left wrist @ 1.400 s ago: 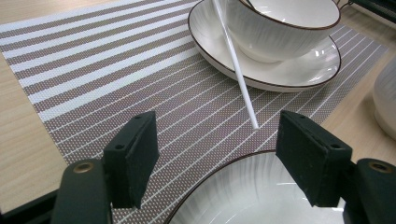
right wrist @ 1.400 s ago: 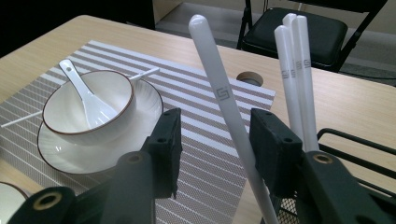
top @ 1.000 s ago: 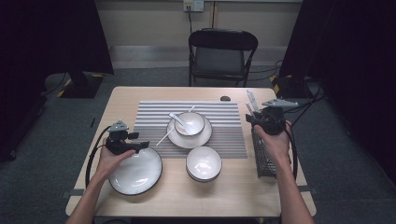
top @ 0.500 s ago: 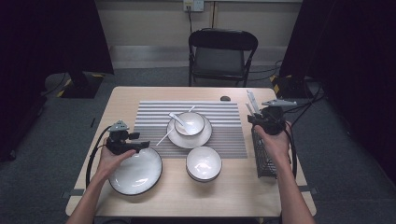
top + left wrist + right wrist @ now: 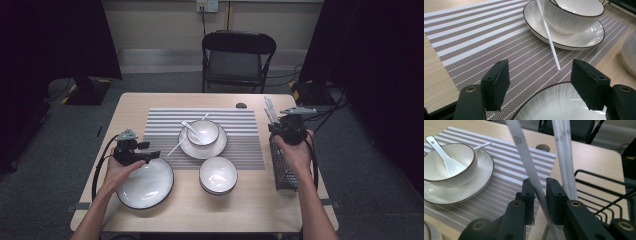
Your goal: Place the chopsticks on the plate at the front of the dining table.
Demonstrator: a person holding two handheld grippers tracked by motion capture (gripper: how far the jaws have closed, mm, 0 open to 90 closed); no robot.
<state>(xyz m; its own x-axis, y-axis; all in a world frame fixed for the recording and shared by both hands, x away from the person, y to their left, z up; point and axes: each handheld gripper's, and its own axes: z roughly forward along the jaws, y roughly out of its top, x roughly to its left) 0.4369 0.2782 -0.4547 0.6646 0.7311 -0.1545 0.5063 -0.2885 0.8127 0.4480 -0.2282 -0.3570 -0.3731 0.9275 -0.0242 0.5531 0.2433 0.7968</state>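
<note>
High view: a person's forearms reach in from the bottom edge over a wooden tabletop (image 5: 150, 102) laid with a striped placemat (image 5: 165, 125). The left tool (image 5: 150, 156) hovers at the far rim of a large white plate (image 5: 145, 184), its jaws pointing toward the mat. On the mat a bowl (image 5: 205, 131) with a white spoon (image 5: 191, 127) sits on a saucer (image 5: 192, 147), and a white chopstick (image 5: 176, 147) leans off the saucer's near left edge. Another stack of bowls (image 5: 218, 175) stands just off the mat. The right tool (image 5: 279, 127) is raised above a black wire basket (image 5: 282, 172) at the right edge, among white chopsticks (image 5: 270, 109) that stand up from it.

Left gripper view: the jaws stand wide apart with nothing between the pads. The plate (image 5: 559, 105) rim lies just below them, and the tip of the leaning chopstick (image 5: 549, 37) rests on the mat just beyond.

Right gripper view: the jaws have just been closing, and one upright chopstick (image 5: 529, 170) now crosses the narrow gap, both pads looking tight against it. Two more chopsticks (image 5: 564, 157) stand just beside, outside the jaws, over the basket (image 5: 604, 192). The hand itself sits where it did a second ago, so the grip seems to be made and lifting this chopstick out of the basket looks like the step at hand.
</note>
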